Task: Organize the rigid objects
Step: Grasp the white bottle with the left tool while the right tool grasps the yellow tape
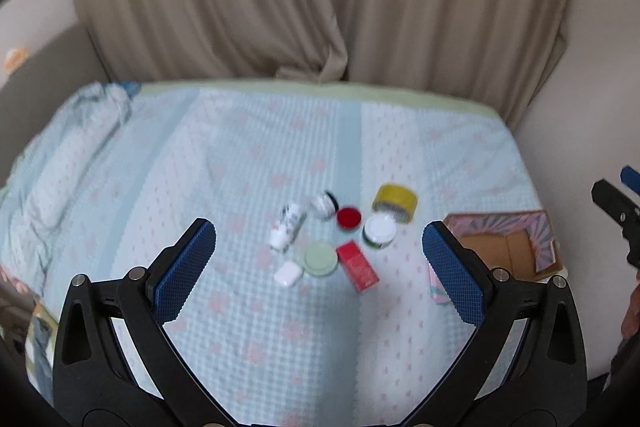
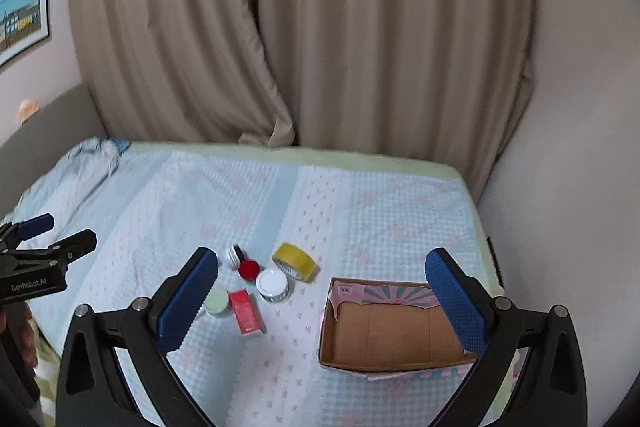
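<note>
A cluster of small objects lies on the bed: a yellow tape roll, a white-lidded jar, a red round lid, a red box, a pale green lid, a white earbud case, a white bottle and a small striped jar. An open cardboard box sits to their right. My left gripper is open above the cluster. My right gripper is open and empty, between cluster and box.
The bed has a light blue checked cover with a green edge at the back. Beige curtains hang behind it. A wall lies to the right. A picture hangs at left. A rumpled cloth lies at the bed's back left.
</note>
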### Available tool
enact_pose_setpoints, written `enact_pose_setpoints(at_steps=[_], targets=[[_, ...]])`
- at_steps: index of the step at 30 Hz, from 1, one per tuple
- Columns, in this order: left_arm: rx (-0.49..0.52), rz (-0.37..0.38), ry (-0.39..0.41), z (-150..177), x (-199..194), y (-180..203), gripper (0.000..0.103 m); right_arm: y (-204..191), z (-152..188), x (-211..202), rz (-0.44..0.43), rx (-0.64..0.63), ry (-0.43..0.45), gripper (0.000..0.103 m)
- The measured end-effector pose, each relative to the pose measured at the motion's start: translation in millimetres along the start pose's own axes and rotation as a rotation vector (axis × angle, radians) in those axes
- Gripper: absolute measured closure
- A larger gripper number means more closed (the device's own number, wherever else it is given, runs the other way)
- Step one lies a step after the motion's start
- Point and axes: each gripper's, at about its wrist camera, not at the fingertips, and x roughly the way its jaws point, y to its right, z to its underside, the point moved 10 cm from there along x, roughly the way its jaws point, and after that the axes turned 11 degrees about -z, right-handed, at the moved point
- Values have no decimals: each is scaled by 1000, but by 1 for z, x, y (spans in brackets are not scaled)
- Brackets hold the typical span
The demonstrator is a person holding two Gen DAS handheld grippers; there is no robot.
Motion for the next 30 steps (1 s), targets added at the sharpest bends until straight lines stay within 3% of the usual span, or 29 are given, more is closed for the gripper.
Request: enact_pose_setpoints(at_steps=[7,18,24,30], targets=[[5,41,-178,12,108,1,1,27,8,107,-95,-71,-162,0],[114,30,-386,30,284,10,1,32,49,290,-241,-346,-444,0],[167,26,-507,55,356,18,1,28,87,359,-270,-542,-599,0],[250,29,-586,78,405,26,9,28,127,400,-291,-715,-748,1]])
